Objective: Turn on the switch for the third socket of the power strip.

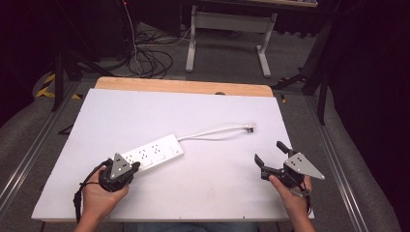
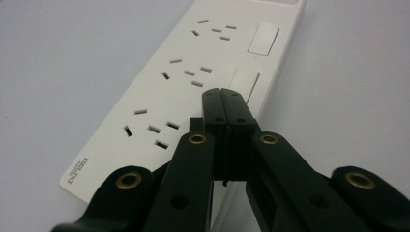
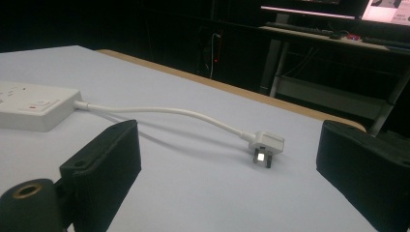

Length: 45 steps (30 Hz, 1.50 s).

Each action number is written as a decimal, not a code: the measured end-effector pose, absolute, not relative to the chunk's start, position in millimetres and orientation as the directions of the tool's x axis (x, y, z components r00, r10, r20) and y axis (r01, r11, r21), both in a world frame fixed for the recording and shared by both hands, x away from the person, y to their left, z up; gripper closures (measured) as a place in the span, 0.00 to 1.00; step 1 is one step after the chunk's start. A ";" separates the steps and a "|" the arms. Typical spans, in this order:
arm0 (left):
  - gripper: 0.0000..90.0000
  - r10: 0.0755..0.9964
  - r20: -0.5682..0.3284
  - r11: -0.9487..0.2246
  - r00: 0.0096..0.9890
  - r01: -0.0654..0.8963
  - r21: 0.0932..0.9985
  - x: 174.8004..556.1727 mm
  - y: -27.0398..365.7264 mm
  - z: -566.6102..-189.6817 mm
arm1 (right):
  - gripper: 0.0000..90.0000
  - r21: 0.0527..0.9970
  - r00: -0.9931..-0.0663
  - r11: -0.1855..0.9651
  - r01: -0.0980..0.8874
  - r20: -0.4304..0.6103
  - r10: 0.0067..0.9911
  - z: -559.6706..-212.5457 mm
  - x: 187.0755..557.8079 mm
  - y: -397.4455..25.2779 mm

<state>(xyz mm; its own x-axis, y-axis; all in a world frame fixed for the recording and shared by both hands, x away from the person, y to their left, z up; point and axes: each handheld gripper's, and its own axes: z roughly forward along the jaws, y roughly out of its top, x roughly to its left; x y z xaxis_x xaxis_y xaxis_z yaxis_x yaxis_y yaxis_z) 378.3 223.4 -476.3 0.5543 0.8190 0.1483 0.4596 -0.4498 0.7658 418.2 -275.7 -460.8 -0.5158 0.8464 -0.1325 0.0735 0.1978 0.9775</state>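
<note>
From the high view, a white power strip (image 1: 153,152) lay slantwise on the white table (image 1: 217,183), its cord (image 1: 208,131) curving away to a plug (image 1: 249,127) resting flat beyond the strip's far end. The left gripper (image 1: 134,166) sat at the strip's near end, held in the left hand (image 1: 99,195). The right gripper (image 1: 270,153) hovered well apart from the strip, on the plug's near side, jaws spread.

In the left gripper view, the left gripper (image 2: 223,94) had its jaws pressed together, tips over the strip (image 2: 159,106) beside a rocker switch (image 2: 245,82); contact could not be told.

In the right gripper view, the right gripper (image 3: 232,159) stood wide apart, framing the plug (image 3: 266,144), with the strip (image 3: 34,108) beyond its cord (image 3: 164,113).
</note>
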 end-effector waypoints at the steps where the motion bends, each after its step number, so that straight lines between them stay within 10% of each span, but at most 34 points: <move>1: 1.00 0.819 0.148 -0.450 0.554 0.461 0.765 378.3 223.3 -476.2 | 0.10 0.977 -0.516 0.198 0.073 -0.133 0.846 -460.9 418.2 -275.7; 45: 1.00 0.823 0.103 -0.420 0.559 0.475 0.773 381.6 222.4 -479.9 | 0.10 0.978 -0.513 0.194 0.073 -0.130 0.848 -460.4 417.7 -275.7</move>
